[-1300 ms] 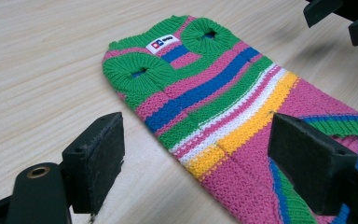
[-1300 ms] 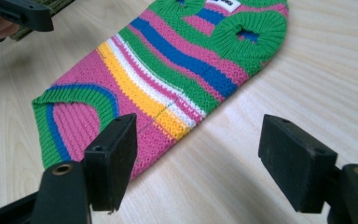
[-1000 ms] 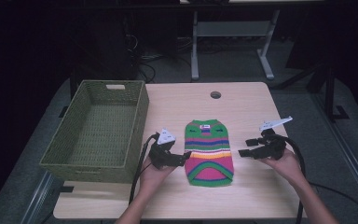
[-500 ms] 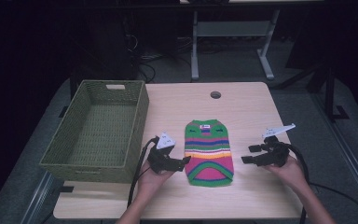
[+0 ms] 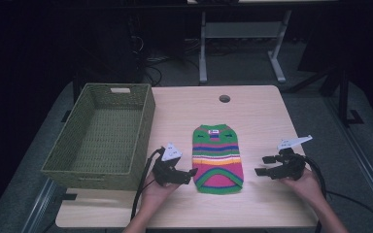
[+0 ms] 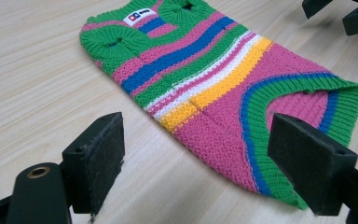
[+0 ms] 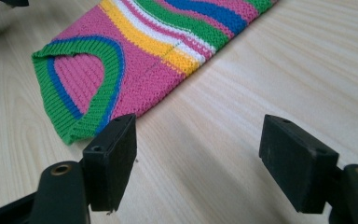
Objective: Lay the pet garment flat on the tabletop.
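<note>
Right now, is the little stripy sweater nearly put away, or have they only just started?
Only just started. The stripy sweater lies flat and unfolded on the table, and the green basket holds nothing. The left gripper and right gripper sit open on either side of it, not touching. Grabbing, perhaps folding, and moving it are probably all left.
</note>
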A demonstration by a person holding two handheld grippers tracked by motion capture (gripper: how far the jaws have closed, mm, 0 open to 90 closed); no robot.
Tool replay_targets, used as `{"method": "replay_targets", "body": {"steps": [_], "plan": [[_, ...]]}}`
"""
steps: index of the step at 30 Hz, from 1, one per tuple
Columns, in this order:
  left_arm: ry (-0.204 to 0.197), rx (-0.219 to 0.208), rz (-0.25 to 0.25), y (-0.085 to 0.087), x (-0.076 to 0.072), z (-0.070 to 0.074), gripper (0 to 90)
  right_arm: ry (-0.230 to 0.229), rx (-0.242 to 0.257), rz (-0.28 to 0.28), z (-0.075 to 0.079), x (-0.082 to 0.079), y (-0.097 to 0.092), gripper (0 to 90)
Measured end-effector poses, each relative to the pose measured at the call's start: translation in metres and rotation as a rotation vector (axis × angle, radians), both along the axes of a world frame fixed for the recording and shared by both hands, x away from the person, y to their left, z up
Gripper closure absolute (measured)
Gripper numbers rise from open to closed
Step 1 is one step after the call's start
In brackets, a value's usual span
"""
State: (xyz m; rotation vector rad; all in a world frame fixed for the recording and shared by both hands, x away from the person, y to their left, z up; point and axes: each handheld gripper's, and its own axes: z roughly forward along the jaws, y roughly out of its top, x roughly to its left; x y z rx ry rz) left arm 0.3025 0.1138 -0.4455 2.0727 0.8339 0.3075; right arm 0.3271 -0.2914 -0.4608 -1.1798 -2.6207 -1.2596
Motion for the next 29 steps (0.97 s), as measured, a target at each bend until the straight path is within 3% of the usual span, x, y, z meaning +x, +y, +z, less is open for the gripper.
{"method": "replay_targets", "body": {"steps": [20, 25, 29], "plan": [[0.004, 0.03, -0.018, 0.01, -0.019, -0.006, 18.5, -0.015, -0.023, -0.021, -0.011, -0.032, -0.01, 27.0], [0.011, 0.01, -0.027, 0.014, -0.027, -0.004, 18.5, -0.037, 0.0, -0.027, -0.011, -0.041, -0.012, 26.8], [-0.003, 0.026, -0.035, 0.017, -0.036, -0.004, 18.5, -0.058, 0.039, -0.041, -0.01, -0.053, -0.015, 25.4]]}}
